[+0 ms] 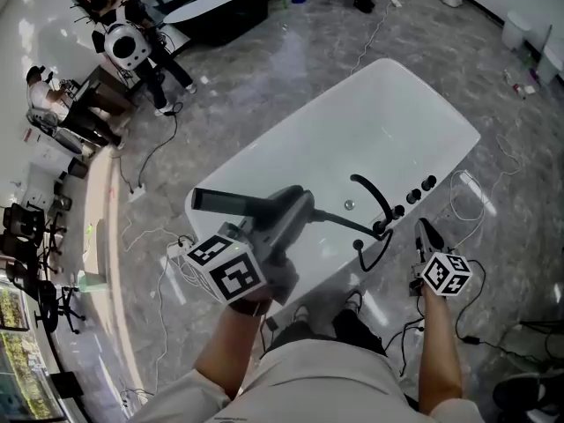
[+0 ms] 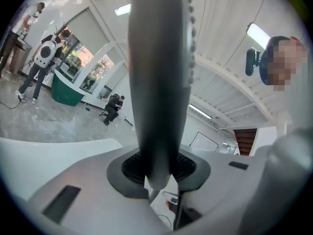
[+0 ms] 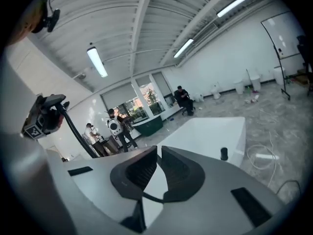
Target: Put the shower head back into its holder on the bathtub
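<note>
Shower head (image 1: 231, 203) clamped in left tool (image 2: 157, 177), by bathtub (image 1: 295, 141) rim, right tool (image 3: 157, 170) pressed together

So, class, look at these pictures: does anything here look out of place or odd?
The shower head is out of place: gripped in the left claw above the bathtub, its hose trailing to the rim fittings. Cables lie loose on the floor.

Light: bright, even, from ceiling tubes (image 3: 98, 61) and windows (image 3: 146, 98).
Glare: soft sheen on floor (image 1: 282, 64) and white bathtub (image 1: 379, 139).
Distortion: fisheye bending, dark corners in gripper views.
Blur: close shower head (image 2: 159, 82) soft in left gripper view.
</note>
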A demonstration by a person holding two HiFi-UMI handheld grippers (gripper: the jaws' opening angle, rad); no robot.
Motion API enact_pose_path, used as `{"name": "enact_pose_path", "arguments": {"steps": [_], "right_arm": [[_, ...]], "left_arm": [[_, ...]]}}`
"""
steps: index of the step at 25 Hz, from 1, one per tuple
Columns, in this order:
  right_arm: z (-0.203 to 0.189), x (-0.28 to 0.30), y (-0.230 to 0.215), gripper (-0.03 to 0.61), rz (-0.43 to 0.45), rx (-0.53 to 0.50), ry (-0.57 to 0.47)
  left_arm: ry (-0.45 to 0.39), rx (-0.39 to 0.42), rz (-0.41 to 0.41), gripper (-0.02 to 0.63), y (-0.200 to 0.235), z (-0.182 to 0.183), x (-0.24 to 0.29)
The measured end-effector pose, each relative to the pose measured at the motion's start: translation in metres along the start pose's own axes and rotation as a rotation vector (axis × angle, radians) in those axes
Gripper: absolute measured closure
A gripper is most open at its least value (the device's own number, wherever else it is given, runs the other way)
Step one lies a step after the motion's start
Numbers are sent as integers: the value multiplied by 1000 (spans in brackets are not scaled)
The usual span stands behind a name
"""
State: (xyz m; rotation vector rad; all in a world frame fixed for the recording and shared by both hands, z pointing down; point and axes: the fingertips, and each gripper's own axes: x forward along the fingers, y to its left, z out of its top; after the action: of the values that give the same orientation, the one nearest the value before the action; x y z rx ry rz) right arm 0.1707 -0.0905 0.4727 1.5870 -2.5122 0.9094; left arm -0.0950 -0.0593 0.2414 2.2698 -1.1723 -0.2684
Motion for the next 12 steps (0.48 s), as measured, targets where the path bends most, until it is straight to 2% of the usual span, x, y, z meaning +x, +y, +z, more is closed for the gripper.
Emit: {"name": "enact_pose_path", "arguments": {"steps": [2,5,6,9,12], "right_arm": [[-28,-8,-20,561,-39,-9,66],[-69,-14,-36,537,-78,-207,202],[-83,-17,-39,522,-77,-244,239],[-125,-25,-38,492,-42,-287,317],[-161,-18,-10,483,24,-355,372]], "left_arm": [[7,13,-22,512,-14,4,4],[11,29,-59,512,-36,10,12],[13,32,-73,512,-44,11,15],[29,40,-105,512,-60,8,23],[41,46,-118,512,-66,7,27]]}}
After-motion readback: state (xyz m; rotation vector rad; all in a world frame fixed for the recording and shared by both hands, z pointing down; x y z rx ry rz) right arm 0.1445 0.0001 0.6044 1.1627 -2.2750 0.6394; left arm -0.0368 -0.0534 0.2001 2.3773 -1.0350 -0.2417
